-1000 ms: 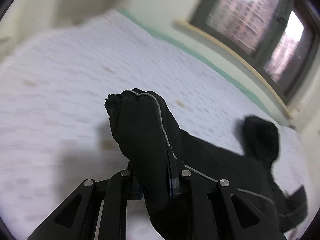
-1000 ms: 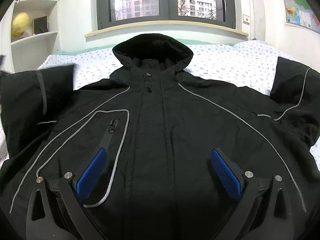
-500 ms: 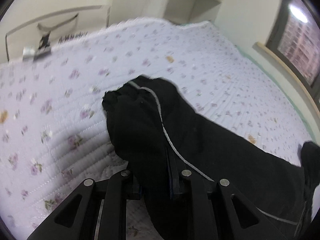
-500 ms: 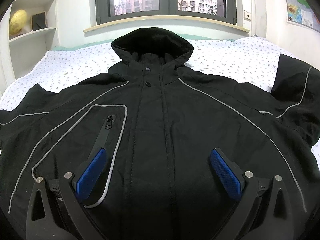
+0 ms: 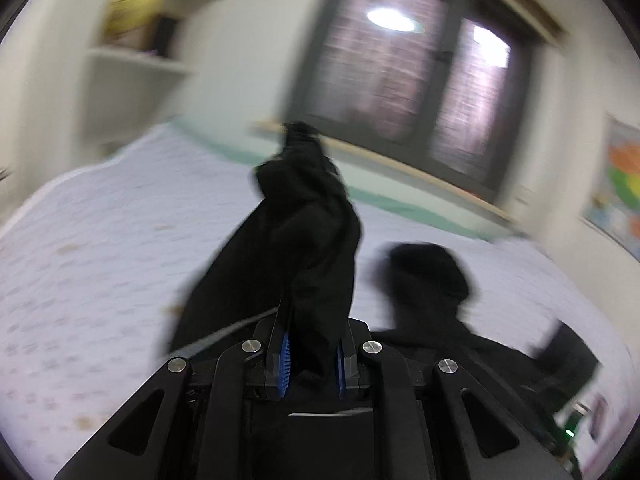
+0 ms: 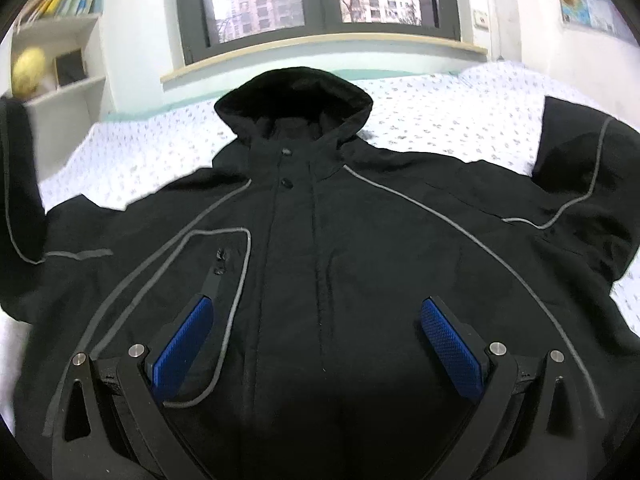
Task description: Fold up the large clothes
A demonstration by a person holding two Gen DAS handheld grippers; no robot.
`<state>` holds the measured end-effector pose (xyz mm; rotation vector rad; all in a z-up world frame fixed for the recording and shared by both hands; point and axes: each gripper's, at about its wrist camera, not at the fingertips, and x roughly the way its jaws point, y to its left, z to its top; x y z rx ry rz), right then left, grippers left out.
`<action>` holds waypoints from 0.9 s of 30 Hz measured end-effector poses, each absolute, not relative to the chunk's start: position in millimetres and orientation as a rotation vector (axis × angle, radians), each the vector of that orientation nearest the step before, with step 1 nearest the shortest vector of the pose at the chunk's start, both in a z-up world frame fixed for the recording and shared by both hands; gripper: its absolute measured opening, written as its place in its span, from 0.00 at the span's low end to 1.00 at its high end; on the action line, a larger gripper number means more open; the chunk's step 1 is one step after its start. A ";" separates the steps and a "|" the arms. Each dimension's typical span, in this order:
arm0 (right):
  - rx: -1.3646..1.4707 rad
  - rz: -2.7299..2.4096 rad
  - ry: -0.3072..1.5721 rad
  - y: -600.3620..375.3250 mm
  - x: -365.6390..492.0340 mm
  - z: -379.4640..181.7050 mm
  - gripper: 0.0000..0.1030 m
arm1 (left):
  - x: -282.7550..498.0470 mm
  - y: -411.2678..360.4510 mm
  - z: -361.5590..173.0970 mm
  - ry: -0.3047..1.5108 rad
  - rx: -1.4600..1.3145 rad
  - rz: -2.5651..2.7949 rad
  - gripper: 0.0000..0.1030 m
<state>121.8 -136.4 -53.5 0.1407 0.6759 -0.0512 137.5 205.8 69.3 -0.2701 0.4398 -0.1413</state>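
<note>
A large black hooded jacket (image 6: 320, 280) with grey piping lies front up on the bed, hood (image 6: 294, 100) toward the window. My left gripper (image 5: 310, 360) is shut on the jacket's left sleeve (image 5: 296, 240) and holds the cuff end up in the air; the raised sleeve also shows at the left edge of the right wrist view (image 6: 18, 184). My right gripper (image 6: 318, 344) is open and empty, hovering low over the jacket's lower front. The right sleeve (image 6: 584, 184) lies folded back at the far right.
The bed (image 6: 440, 112) has a white flowered quilt. A window (image 6: 316, 0) with a wooden sill (image 6: 320, 46) is behind it. Shelves (image 6: 60, 60) with books and a yellow ball stand at the left. A map (image 6: 588, 0) hangs at the right.
My left gripper has swung the sleeve from low over the quilt up into the air, now facing the window. The right gripper has stayed put.
</note>
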 end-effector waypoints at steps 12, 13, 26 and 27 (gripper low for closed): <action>0.050 -0.026 0.667 -210.4 80.8 30.0 1.00 | 200.0 -50.0 -32.0 0.821 -0.161 -0.580 0.16; 0.046 -0.028 0.680 -216.3 81.0 29.4 1.00 | 205.0 -60.3 -52.5 0.877 -0.150 -0.600 0.16; 0.423 0.166 0.961 -265.0 135.2 -3.1 1.00 | 155.8 -53.8 -18.1 0.848 -0.215 -0.803 0.60; 0.456 0.150 0.983 -264.0 141.5 -7.9 1.00 | 149.9 -40.2 -7.0 0.813 -0.218 -0.778 0.61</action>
